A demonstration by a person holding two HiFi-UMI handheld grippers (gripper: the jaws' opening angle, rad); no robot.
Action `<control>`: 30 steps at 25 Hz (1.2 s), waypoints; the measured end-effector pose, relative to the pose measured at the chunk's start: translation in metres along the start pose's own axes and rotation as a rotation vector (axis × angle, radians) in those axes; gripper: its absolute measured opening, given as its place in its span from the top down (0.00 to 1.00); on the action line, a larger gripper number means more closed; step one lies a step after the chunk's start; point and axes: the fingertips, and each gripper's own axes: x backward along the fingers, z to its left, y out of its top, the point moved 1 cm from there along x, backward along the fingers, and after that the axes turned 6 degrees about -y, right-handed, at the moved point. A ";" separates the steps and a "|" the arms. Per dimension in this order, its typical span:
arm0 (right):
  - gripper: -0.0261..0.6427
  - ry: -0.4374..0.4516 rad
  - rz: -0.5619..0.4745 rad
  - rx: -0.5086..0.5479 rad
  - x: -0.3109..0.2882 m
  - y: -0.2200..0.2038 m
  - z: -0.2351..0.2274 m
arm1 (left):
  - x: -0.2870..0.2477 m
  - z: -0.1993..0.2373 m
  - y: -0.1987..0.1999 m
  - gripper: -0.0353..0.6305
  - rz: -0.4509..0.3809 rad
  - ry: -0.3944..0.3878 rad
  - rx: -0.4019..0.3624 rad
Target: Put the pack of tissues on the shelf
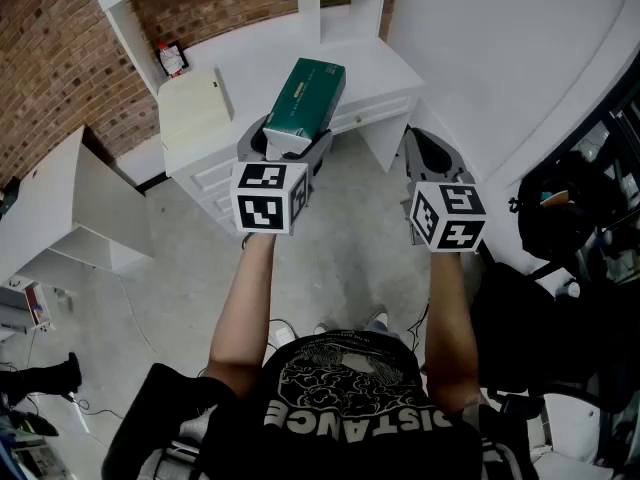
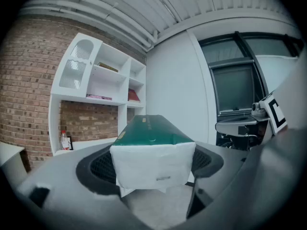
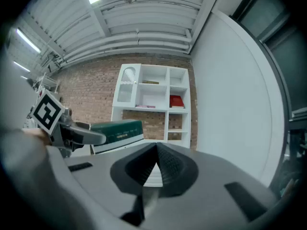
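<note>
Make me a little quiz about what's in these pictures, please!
1. What does the left claw grip? A) a red book B) the green-and-white rectangular pack of tissues C) nothing
2. True or false: the right claw is shut and empty.
3. Fill in: the white cubby shelf unit stands against a ____ wall.
Key: 1 B; 2 true; 3 brick.

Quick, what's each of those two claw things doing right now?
Left gripper: jaws closed on the pack of tissues.
Right gripper: jaws closed, holding nothing.
</note>
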 end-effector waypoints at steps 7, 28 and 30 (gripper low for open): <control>0.96 -0.001 0.011 -0.001 -0.006 -0.005 0.001 | -0.008 0.006 0.000 0.30 0.000 -0.005 0.008; 0.96 0.141 0.022 -0.032 -0.124 -0.029 -0.142 | -0.175 -0.018 0.010 0.30 0.031 0.117 0.017; 0.96 0.156 0.024 -0.028 -0.135 -0.030 -0.160 | -0.193 -0.021 0.012 0.30 0.036 0.135 0.018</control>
